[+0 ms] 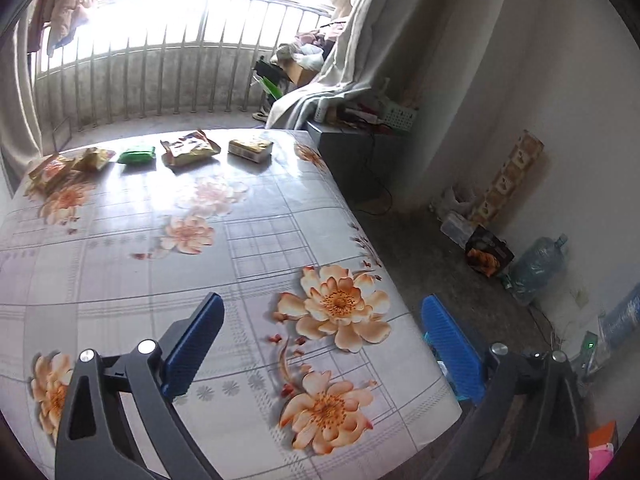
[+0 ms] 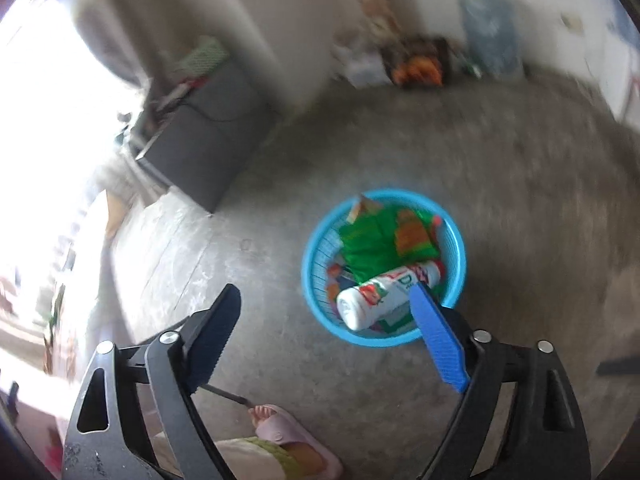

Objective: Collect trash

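Through the left wrist camera, my left tool [image 1: 322,312] hangs spread wide over the flowered desk [image 1: 132,264] with nothing between its blue pads. Along the desk's far edge lie the wrappers: a green packet [image 1: 137,155], a torn snack bag [image 1: 189,148] and a yellow box [image 1: 250,149].

Through the right wrist camera, blurred, my right tool [image 2: 326,306] is also wide and empty above the floor. The blue basket [image 2: 316,264] there holds a white bottle [image 2: 384,294] and green wrappers [image 2: 372,248].
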